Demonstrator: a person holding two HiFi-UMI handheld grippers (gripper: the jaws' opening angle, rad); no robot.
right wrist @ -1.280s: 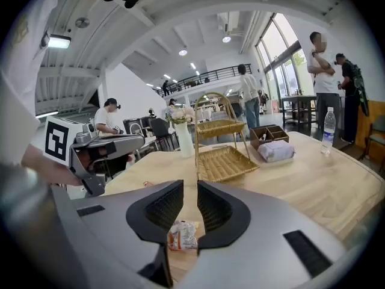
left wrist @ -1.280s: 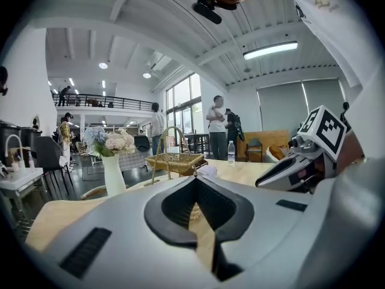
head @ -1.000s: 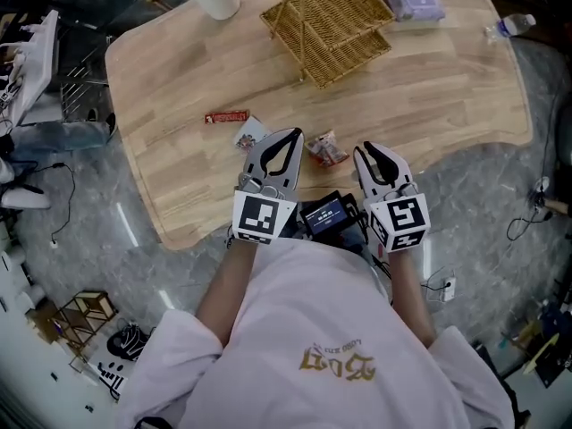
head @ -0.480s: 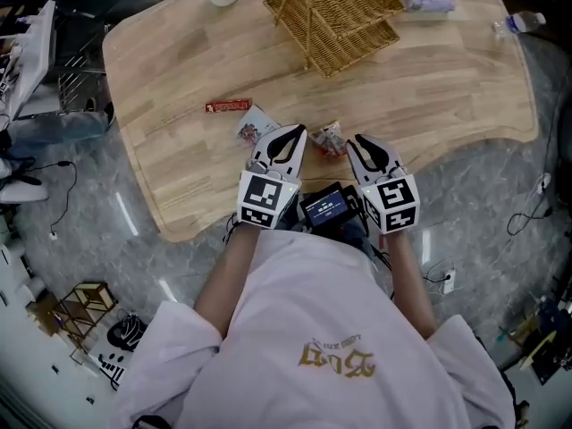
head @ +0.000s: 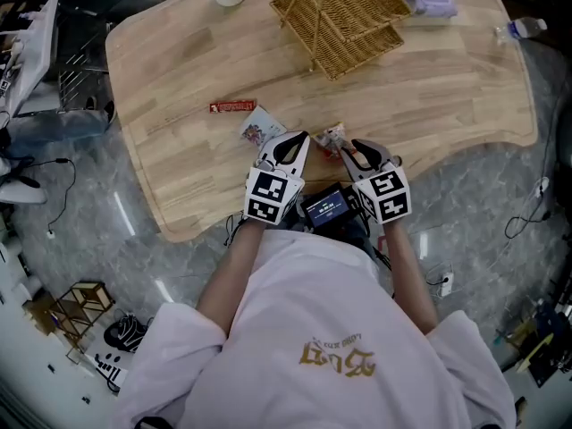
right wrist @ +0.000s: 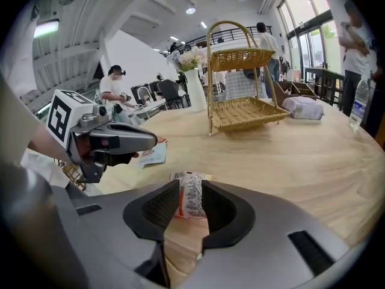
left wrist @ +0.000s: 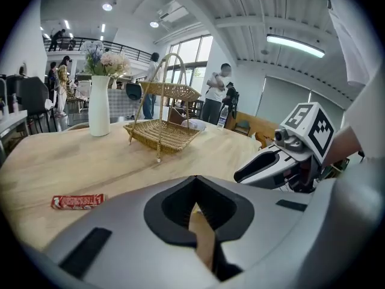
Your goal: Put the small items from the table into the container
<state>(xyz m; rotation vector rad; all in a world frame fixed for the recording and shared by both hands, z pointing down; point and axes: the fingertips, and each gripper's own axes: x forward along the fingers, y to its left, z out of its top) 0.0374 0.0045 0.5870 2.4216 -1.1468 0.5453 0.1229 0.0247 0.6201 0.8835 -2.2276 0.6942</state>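
Snack packet [right wrist: 192,200] lies flat on bench [head: 179,52], lower centre of frame, between jaws of right tongs [right wrist: 190,184]; jaws just opening, partly apart, not gripping. Left tongs [left wrist: 194,179] alongside at frame left, jaws together, holding nothing. Red bar [head: 232,106] and flat sachet [head: 259,130] further left. Wicker basket [right wrist: 248,114] upper centre, well apart.

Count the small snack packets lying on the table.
3. A red bar lies furthest left, a flat packet just right of it, and a crinkled packet near the front edge. Others may hide in the basket.
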